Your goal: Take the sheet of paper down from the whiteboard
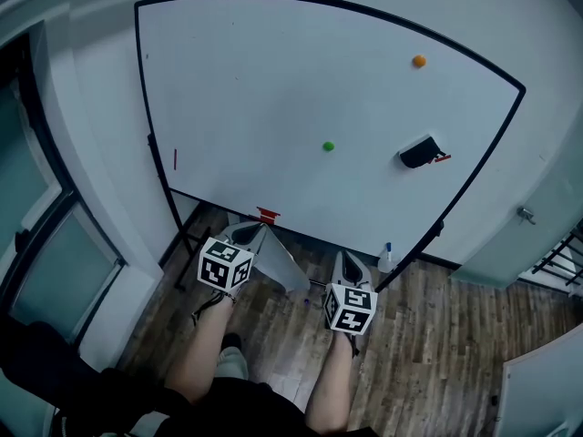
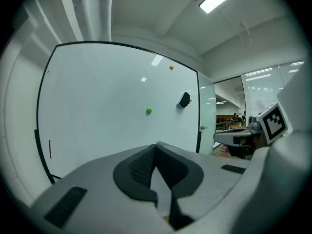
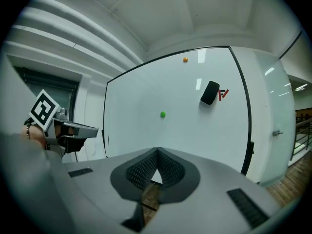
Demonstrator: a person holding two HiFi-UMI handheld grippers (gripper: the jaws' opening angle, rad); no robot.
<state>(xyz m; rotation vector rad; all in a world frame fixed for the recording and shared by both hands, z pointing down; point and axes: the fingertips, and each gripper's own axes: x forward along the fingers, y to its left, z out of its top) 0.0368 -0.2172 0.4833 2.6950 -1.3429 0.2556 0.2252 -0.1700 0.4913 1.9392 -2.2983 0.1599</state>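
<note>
— What colours are on the board?
— The whiteboard (image 1: 273,80) is white inside a thin black frame. It carries an orange dot (image 1: 419,61), a green dot (image 1: 328,146), a black eraser (image 1: 419,152) with a red mark (image 1: 443,157) beside it, and a short red stroke (image 1: 175,159) near its left edge.
— And your claws?
— My left gripper (image 1: 249,233) and my right gripper (image 1: 344,259) are pale grey, with black ribbed pads (image 3: 142,170). Each bears a cube (image 1: 225,264) patterned in black and white squares.
— The rest?
— The sheet of paper (image 1: 282,267) is plain whitish grey. The floor (image 1: 437,335) is brown wood planking.
</note>
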